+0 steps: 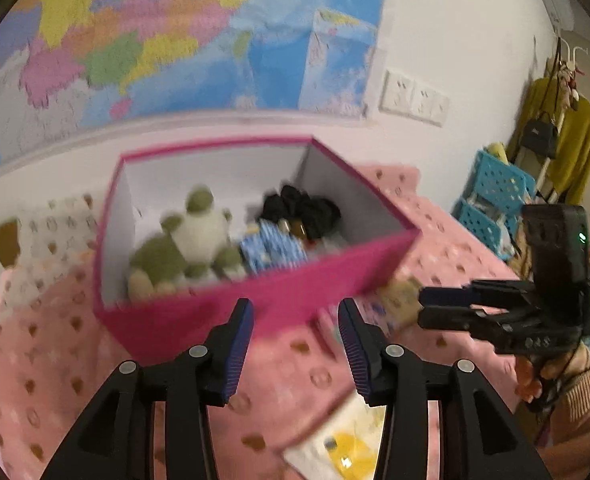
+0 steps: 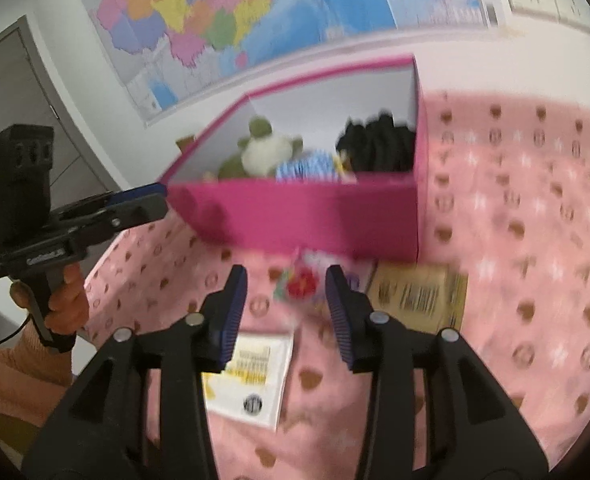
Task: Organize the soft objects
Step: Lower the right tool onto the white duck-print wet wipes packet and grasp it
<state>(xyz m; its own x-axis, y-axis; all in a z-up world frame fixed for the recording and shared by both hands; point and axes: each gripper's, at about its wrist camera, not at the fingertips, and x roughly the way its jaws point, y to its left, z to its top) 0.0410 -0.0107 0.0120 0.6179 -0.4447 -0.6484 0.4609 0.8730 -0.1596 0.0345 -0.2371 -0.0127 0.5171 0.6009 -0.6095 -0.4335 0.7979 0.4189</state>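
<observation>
Black gripper arms with ribbed blue pads fill the foreground of both wrist views; the left gripper [image 1: 295, 344] and the right gripper [image 2: 287, 304] each hold their jaws wide with nothing between them, poised above a bed [image 2: 535, 208] covered in a pink patterned blanket. On that blanket, against a wall hung with a large coloured map [image 1: 135, 40], stands an open magenta box [image 1: 255, 308], evidently the collecting point for the soft things. It already holds a green and white plush toy [image 1: 191, 240] at one side, a bundle of black fabric [image 1: 303, 204] at the other, and a blue patterned item [image 1: 271, 248] between them, all resting against the near wall. Outside the box, just in front of it, lie a tan printed packet [image 2: 419, 296], a white packet with yellow print [image 2: 251, 376], and a small colourful object with a red centre [image 2: 301, 284], too blurred to identify. The right gripper's open jaws frame that small object from above, which suggests it is the next candidate for pickup. The left gripper points at the box front, apparently waiting clear of the other's reach.
</observation>
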